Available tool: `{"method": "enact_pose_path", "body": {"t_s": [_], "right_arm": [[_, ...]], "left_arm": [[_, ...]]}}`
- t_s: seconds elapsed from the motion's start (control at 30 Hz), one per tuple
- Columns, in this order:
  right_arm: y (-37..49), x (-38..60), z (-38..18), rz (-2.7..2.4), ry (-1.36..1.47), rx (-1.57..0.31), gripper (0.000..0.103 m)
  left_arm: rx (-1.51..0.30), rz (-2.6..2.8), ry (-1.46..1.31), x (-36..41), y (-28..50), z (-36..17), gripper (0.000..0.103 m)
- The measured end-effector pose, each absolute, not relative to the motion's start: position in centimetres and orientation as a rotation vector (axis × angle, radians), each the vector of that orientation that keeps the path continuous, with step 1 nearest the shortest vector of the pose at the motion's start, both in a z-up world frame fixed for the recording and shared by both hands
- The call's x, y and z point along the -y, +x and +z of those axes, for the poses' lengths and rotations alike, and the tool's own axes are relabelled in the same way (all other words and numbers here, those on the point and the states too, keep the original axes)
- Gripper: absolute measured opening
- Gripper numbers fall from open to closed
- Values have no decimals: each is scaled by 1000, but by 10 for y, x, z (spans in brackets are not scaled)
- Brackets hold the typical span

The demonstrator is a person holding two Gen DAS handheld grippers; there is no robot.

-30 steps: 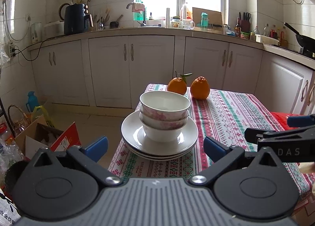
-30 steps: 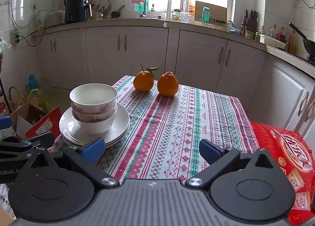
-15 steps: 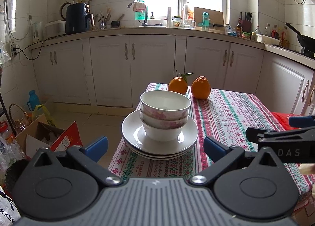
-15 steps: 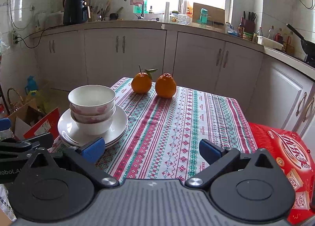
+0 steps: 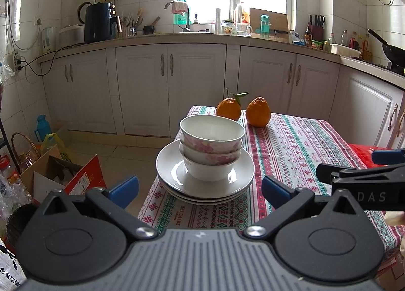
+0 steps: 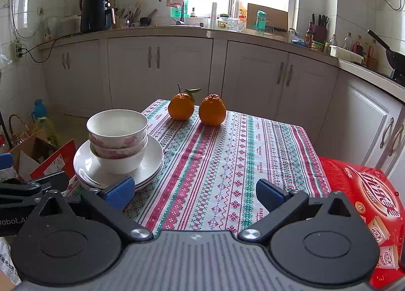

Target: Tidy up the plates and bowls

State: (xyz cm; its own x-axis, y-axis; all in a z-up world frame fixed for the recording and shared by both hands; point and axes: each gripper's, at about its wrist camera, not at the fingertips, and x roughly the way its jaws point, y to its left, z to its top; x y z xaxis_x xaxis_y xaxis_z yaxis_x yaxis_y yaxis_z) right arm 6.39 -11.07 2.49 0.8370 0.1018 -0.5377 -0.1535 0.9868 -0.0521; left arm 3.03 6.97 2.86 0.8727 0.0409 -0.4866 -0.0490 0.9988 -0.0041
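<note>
1. The lower plates (image 5: pixel 205 196) show only as rims beneath the top one; their count is unclear.
2. Three nested bowls (image 5: pixel 211 136) stand on those plates at the bench (image 6: pixel 227 164) edge.
3. The left claw (image 5: pixel 200 188) and right claw (image 6: pixel 195 193) are both spread, empty.
4. Two oranges (image 6: pixel 197 108) sit behind; a red box (image 6: pixel 367 189) lies right.

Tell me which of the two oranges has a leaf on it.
The left orange, the one nearer the stacked bowls. A stem with green leaves sticks up from it; the right orange has none.
</note>
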Motion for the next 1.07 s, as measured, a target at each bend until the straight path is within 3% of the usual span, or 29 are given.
{"method": "enact_pose_path", "body": {"t_s": [1.07], "right_arm": [[63, 110, 25, 128, -94, -560, 103]], "left_arm": [[-511, 50, -20, -71, 30, 29, 102]]}}
